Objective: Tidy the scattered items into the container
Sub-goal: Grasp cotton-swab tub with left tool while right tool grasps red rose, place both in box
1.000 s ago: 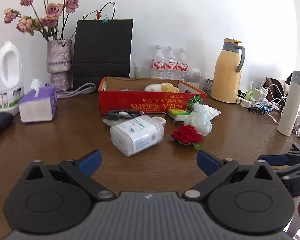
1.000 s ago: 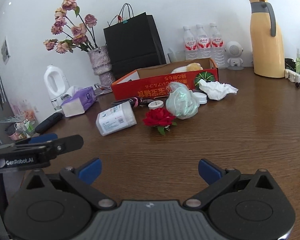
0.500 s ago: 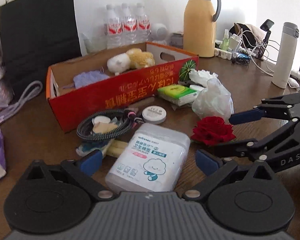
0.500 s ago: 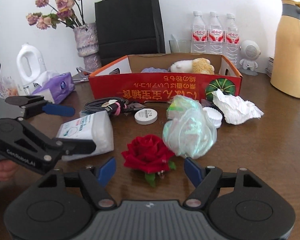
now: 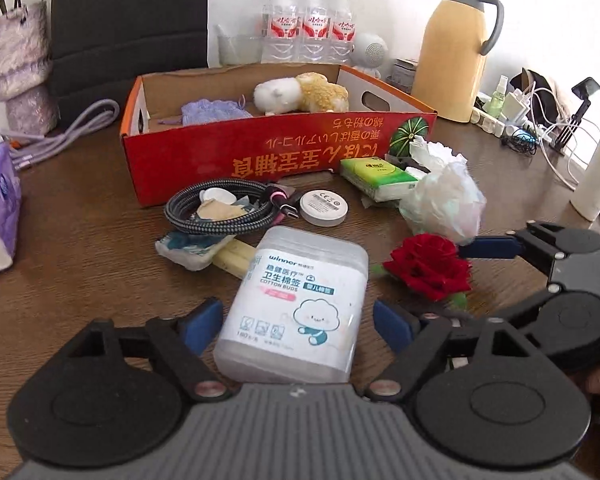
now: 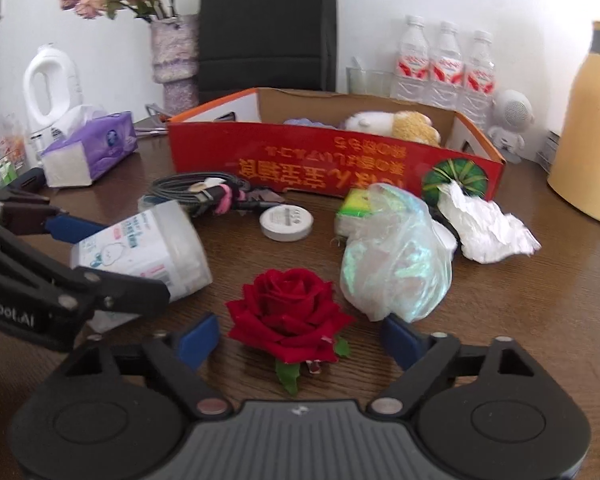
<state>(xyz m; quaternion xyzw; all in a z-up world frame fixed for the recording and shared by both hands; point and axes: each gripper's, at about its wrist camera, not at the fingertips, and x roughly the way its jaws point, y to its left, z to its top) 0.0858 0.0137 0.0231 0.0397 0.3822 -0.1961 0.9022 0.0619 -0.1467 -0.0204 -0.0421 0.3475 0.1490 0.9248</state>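
Your left gripper (image 5: 298, 324) straddles the cotton bud box (image 5: 296, 304), fingers spread and not gripping. Your right gripper (image 6: 300, 336) brackets the red rose (image 6: 288, 316), likewise released.

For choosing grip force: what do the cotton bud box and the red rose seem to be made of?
Cotton bud box: probably rigid, frosted translucent plastic with a printed label and rounded edges. Red rose: apparently artificial, matte velvety fabric petals with a plastic-looking green leaf.

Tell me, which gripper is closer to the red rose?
Right. The right gripper is open with the red rose sitting between its fingers. The left gripper is open around the cotton bud box, beside the rose.
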